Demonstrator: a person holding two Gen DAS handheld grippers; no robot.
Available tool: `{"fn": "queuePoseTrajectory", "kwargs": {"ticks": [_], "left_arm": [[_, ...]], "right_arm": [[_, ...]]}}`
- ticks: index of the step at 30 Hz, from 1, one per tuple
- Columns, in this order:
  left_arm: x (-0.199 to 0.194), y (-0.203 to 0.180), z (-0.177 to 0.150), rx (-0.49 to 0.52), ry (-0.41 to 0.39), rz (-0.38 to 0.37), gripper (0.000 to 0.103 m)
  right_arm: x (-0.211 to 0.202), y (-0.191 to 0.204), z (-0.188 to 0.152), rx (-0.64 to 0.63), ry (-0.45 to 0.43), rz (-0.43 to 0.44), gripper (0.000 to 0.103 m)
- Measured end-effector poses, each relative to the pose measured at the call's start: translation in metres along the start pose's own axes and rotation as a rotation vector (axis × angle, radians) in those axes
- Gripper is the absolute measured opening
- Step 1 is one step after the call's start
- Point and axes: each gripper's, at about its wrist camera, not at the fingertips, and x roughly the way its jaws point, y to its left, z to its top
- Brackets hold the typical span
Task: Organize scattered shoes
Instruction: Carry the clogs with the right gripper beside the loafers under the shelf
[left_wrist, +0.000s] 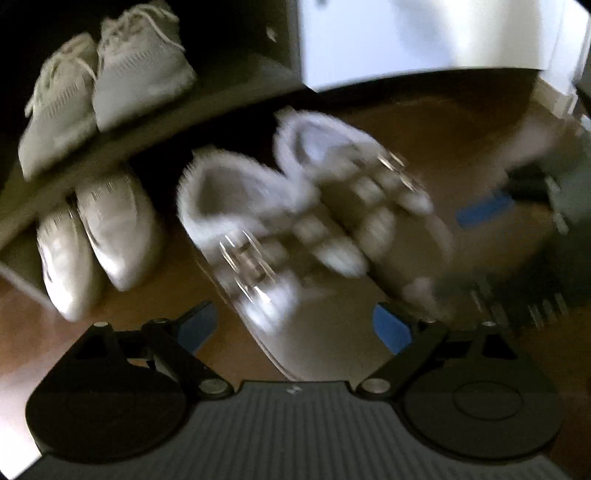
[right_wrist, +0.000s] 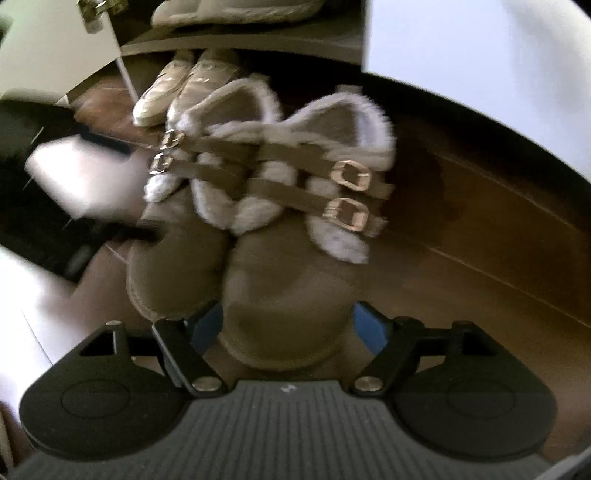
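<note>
Right up close in the right wrist view, the right gripper (right_wrist: 288, 328) straddles the toe of the right boot (right_wrist: 295, 280), blue pads (right_wrist: 369, 328) standing wide on either side of the tan suede; whether they press on it is hard to say, there looks to be a sliver of room at each flank. Beside it, touching, sits the left boot (right_wrist: 173, 258), both fleece-lined with two buckled straps across the front, both on the wood floor (right_wrist: 480, 229). Over in the left wrist view, badly blurred, the left gripper (left_wrist: 295, 328) hangs with its jaws spread wide and the near boot's toe (left_wrist: 314, 332) lying between them, the pads clear of it. That boot (left_wrist: 240, 229) and its partner (left_wrist: 362, 184) lie side by side, heels toward the shoe rack (left_wrist: 155, 129). On the rack's shelf, a pair of pale knit sneakers (left_wrist: 107, 85) sits neatly together; under the shelf, at floor level, a pair of shiny cream shoes (left_wrist: 96, 236) points outward, just beside the boots. At the right edge of that view, the other gripper's blue pad (left_wrist: 484, 208) shows near the far boot.
</note>
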Motion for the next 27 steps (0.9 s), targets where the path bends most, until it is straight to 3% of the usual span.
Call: {"fn": "queuePoseTrajectory", "kwargs": {"ticks": [5,8,9,10,19,27], "left_arm": [[0.012,-0.006,0.002,-0.076,-0.015,0.073,0.093],[0.018,0.001,0.015,-0.131,-0.039,0.093,0.093],[0.024,0.004,0.019,-0.135,-0.034,0.099,0.095],[0.028,0.006,0.021,-0.138,-0.033,0.093,0.095],[0.041,0.037,0.039,-0.083,-0.058,0.05,0.094],[0.069,0.074,0.065,0.005,-0.119,0.058,0.095]], "right_arm": [[0.009,-0.021,0.016,0.19,-0.061,0.053,0.078],[0.02,-0.022,0.024,0.181,-0.084,0.025,0.08],[0.025,-0.02,0.026,0.165,-0.092,0.014,0.079],[0.028,-0.017,0.027,0.146,-0.097,0.022,0.068],[0.041,-0.012,0.039,0.162,-0.106,0.024,0.064],[0.067,-0.013,0.074,0.23,-0.16,-0.016,0.063]]}}
